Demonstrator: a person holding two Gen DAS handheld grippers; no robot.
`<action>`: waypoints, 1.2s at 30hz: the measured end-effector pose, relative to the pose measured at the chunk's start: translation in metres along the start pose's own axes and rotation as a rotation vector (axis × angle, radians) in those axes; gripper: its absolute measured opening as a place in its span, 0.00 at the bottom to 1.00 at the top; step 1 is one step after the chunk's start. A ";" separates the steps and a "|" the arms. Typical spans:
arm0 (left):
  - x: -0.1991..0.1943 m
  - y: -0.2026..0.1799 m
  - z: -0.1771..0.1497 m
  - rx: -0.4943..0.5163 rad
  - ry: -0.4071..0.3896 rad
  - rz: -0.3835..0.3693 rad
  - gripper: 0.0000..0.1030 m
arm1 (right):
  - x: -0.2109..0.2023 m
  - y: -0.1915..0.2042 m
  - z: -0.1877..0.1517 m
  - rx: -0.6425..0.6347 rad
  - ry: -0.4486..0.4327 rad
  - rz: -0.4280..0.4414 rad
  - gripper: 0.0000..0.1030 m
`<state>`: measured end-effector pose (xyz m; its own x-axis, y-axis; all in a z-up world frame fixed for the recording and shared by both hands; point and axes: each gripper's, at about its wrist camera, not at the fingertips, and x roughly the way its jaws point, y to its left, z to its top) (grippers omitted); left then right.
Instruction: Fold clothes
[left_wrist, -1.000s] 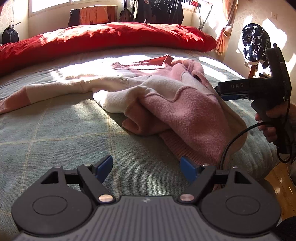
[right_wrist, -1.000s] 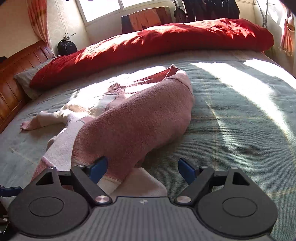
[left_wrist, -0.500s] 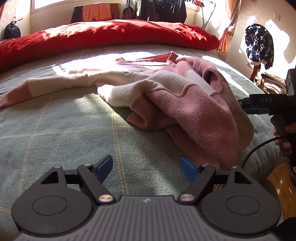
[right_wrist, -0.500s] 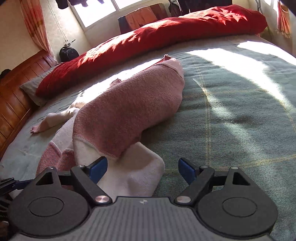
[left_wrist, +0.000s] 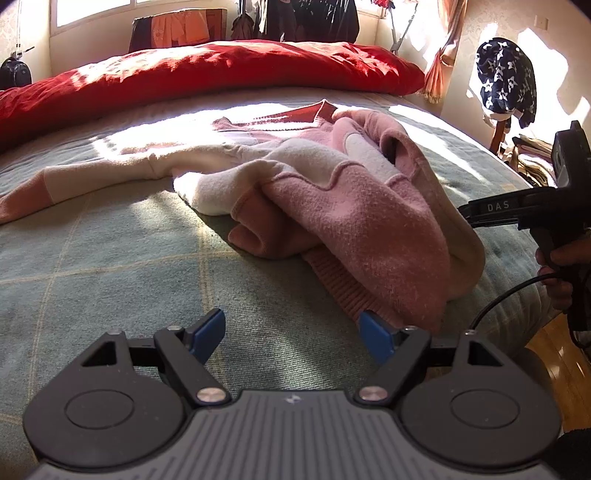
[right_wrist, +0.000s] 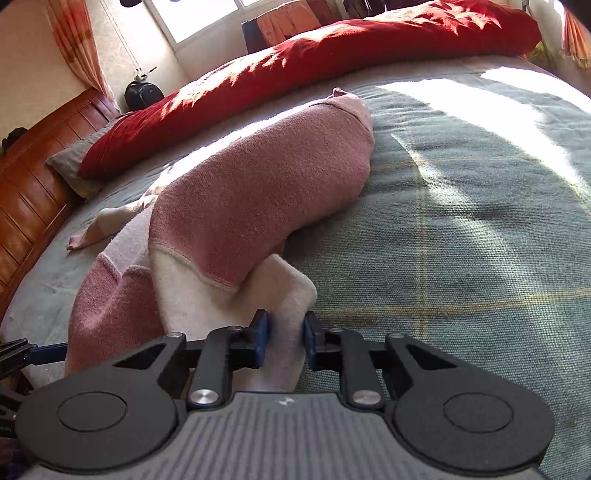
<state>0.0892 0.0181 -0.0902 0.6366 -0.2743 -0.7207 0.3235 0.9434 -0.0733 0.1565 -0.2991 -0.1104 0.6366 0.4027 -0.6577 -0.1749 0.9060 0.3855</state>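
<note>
Sunlit bed w/ green checked blanket (right_wrist: 461, 229) carries a crumpled pink-and-cream fleece sweater (left_wrist: 332, 206), its long axis running from lower left to upper centre of the right wrist view. Right gripper (right_wrist: 286, 341) has just been closing and is clamped on the cream edge, bottom centre. Left gripper (left_wrist: 291, 332) stands apart, empty; the ribbed hem lies just ahead, to its right.

Right gripper (right_wrist: 286, 334) jaws clamped, left gripper (left_wrist: 293, 334) jaws apart
</note>
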 end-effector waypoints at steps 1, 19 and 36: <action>0.000 0.000 0.000 -0.002 0.000 0.002 0.78 | -0.004 -0.001 0.001 -0.005 -0.012 -0.012 0.11; 0.000 0.004 0.002 -0.016 -0.004 0.015 0.78 | -0.089 -0.074 0.069 -0.192 -0.171 -0.549 0.09; 0.003 0.016 0.005 -0.041 0.016 0.057 0.78 | -0.042 -0.159 0.142 -0.322 -0.045 -0.948 0.09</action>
<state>0.1000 0.0316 -0.0900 0.6417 -0.2177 -0.7354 0.2583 0.9642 -0.0601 0.2645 -0.4783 -0.0521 0.6452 -0.5029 -0.5752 0.2286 0.8454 -0.4828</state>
